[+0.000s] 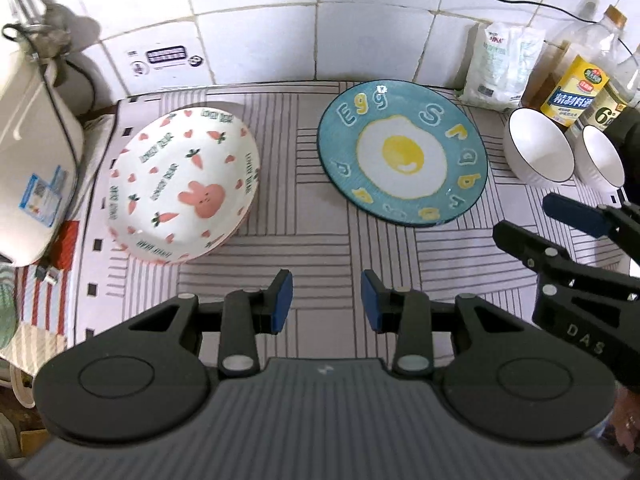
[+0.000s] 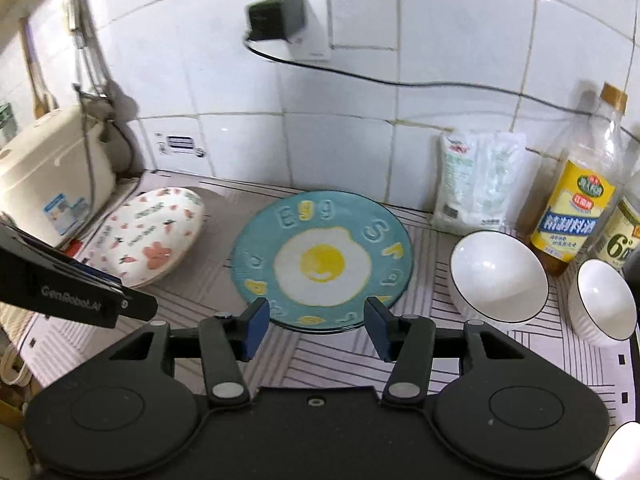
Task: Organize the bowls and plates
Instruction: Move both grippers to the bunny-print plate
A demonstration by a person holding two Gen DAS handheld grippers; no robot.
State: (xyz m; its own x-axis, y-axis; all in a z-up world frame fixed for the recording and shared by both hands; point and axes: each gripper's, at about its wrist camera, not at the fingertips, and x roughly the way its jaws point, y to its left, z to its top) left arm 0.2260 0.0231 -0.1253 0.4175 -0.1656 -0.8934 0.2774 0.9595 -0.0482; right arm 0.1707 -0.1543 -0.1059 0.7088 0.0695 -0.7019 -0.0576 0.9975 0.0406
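A white plate with pink rabbit and carrot prints (image 1: 182, 186) (image 2: 150, 236) lies tilted at the left of the striped mat. A blue fried-egg plate (image 1: 402, 158) (image 2: 322, 260) lies flat in the middle. Two white bowls with dark rims, one larger (image 1: 538, 150) (image 2: 498, 276) and one smaller (image 1: 602, 160) (image 2: 604, 300), stand at the right. My left gripper (image 1: 326, 300) is open and empty over the mat in front of both plates. My right gripper (image 2: 316, 328) is open and empty, with its fingertips at the near rim of the blue plate.
A cream appliance (image 1: 28, 152) (image 2: 52, 176) stands at the far left. A white bag (image 1: 502, 66) (image 2: 476, 184) and oil bottles (image 1: 580, 76) (image 2: 576, 200) line the tiled wall at the right. A cable (image 2: 400, 80) runs along the wall.
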